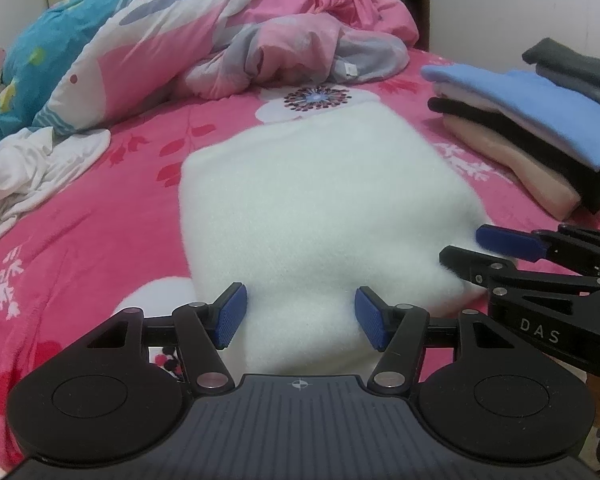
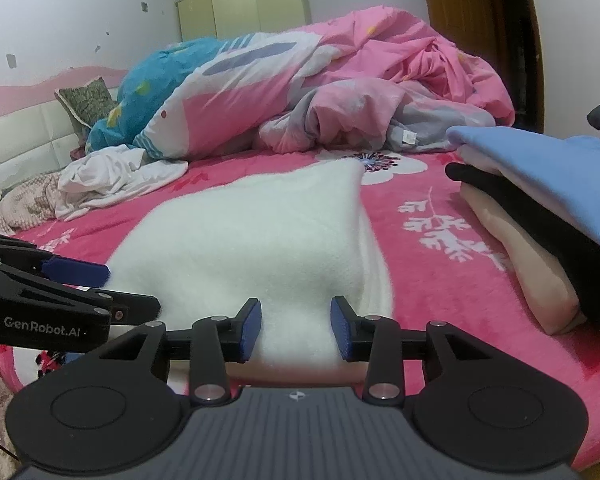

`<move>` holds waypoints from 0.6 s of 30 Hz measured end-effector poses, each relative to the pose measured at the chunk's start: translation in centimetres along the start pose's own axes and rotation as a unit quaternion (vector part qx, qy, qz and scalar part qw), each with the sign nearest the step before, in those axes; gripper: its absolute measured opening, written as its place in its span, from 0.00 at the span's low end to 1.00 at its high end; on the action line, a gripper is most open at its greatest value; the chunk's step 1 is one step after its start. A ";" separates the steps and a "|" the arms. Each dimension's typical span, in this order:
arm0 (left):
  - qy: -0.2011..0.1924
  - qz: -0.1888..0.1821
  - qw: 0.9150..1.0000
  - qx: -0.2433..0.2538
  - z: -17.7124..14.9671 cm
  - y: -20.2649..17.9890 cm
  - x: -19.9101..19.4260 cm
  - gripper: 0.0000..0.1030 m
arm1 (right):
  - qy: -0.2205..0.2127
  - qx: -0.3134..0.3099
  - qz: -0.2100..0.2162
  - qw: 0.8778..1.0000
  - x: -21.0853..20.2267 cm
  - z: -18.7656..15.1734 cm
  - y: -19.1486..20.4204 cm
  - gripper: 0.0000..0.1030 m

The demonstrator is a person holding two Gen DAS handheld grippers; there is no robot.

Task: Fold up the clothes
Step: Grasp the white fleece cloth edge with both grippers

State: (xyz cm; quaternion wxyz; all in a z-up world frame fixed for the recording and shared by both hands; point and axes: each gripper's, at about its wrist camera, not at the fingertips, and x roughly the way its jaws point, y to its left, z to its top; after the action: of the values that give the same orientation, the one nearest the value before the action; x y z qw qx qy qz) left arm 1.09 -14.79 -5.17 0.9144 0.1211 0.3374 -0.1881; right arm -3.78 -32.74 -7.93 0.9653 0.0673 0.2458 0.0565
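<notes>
Left gripper (image 1: 300, 318) spread, right gripper (image 2: 296, 328) spread, fluffy white garment (image 1: 316, 208) folded flat

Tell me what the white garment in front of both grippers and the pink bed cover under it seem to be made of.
White garment: looks like thick fleece or plush knit, matte, with fuzzy edges and no visible weave. Pink bed cover: seems a short-pile plush or flannel blanket with printed white and red flowers and a slight sheen. Exact fibres can't be told.

Right: stack of folded clothes (image 2: 548, 200) blocks bed edge | Left: crumpled white garment (image 1: 32, 172) obstructs | Far: heaped quilt (image 2: 320, 92) closes headward side | Centre: folded white fleece (image 1: 320, 208) occupies middle | Clear: pink bedsheet (image 2: 432, 248) strip between fleece and stack.
</notes>
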 end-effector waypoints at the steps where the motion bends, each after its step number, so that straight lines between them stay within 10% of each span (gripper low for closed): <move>1: -0.003 -0.002 1.000 -0.002 -0.1 0.1 -0.1 0.59 | -0.003 0.006 0.004 1.000 -0.1 0.0 -0.1 0.40; 9: -0.019 -0.036 0.998 -0.044 -1.0 2.2 -1.3 0.70 | -0.026 0.069 0.018 0.997 -2.8 1.3 -0.8 0.44; 18: -0.025 -0.071 0.990 -0.121 -4.1 6.6 -3.5 0.82 | -0.036 0.112 0.008 0.993 -5.6 2.7 0.5 0.96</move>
State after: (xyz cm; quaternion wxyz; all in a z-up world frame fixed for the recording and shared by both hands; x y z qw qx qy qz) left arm -0.90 -6.51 -5.30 0.9149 -0.0192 0.3422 -0.2135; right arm -7.40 -33.29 -2.91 0.9595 0.1785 0.2155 0.0339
